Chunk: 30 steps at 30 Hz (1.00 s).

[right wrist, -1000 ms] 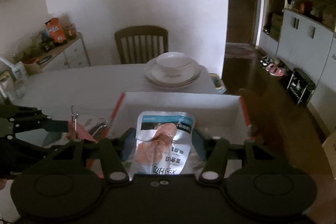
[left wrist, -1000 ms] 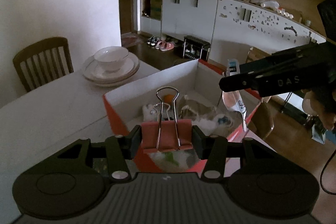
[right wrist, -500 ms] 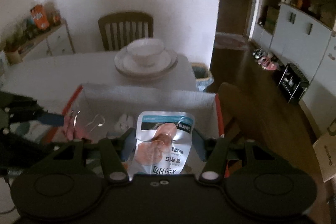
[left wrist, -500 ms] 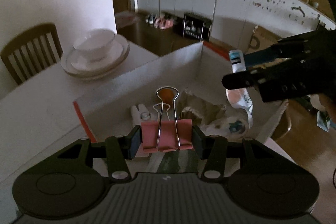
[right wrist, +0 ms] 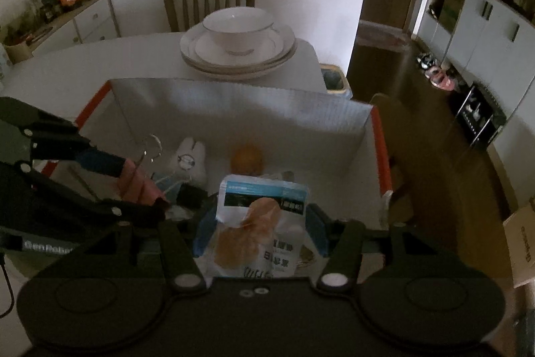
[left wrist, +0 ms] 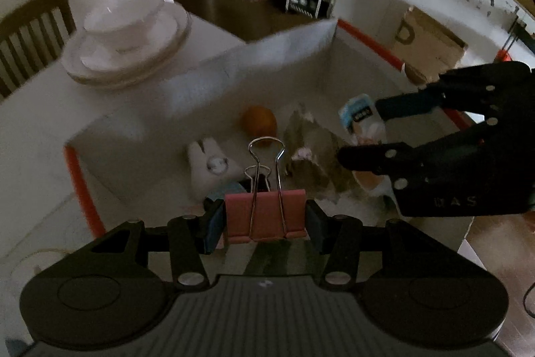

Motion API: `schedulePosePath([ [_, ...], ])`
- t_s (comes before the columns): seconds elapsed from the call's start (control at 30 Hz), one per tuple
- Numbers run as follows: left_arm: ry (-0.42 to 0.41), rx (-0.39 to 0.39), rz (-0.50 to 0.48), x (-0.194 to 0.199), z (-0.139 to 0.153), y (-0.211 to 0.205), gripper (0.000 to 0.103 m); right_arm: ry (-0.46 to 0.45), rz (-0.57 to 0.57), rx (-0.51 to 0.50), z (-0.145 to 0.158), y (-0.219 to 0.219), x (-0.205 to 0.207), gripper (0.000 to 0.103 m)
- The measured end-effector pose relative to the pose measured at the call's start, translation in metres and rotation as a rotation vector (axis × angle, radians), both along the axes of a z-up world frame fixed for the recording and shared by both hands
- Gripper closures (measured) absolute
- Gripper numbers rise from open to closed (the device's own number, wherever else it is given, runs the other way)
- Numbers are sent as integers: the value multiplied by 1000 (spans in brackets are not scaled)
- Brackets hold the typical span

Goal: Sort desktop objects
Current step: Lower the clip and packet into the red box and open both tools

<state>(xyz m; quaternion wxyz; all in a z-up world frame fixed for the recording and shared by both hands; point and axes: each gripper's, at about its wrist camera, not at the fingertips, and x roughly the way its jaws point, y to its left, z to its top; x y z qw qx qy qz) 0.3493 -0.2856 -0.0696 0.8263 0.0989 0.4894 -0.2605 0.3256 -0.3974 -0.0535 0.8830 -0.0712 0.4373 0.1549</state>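
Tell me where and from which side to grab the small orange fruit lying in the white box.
Take the small round orange fruit across its widest part, coming straight down from above. It is a smooth ball lying on the floor of the white cardboard box with orange edges. The box wall stands close behind it and the white plush toy lies beside it, so only the top is free.

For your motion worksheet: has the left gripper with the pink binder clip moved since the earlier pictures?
Yes. The left gripper, holding the pink binder clip, has moved forward and down over the box.
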Motion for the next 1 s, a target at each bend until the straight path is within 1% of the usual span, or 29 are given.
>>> schedulePosePath([
  [0.17,55,11,7,11,-10,-1,53,39,-1,25,-11,-3,5,44],
  [0.27,86,-7,13,17,-13,1,52,53,-14,33,-16,-7,7,42],
  [0.33,98,-14,18,20,-15,2,52,66,-30,48,-17,-11,9,42],
  [0.37,99,-18,20,20,-16,2,52,70,-26,61,-17,-13,8,41],
  [0.43,91,-14,26,19,-16,1,51,70,-23,67,-16,-13,6,39],
  [0.53,68,-10,23,14,-13,3,45,57,-8,76,-11,-14,-1,35],
  [0.57,61,-19,19,12,-12,4,45,55,-7,82,-9,-15,-2,34],
  [0.7,28,-35,9,-1,-3,9,44,52,-3,105,-2,-17,-8,33],
  [0.73,19,-36,10,-4,0,9,43,50,-5,111,0,-17,-10,32],
  [0.77,8,-36,16,-8,2,11,38,47,-7,120,2,-19,-13,30],
  [0.83,-12,-48,29,-14,7,16,34,41,-8,134,6,-21,-17,29],
  [1.0,-44,-78,72,-27,19,29,34,21,-7,160,19,-21,-29,29],
])
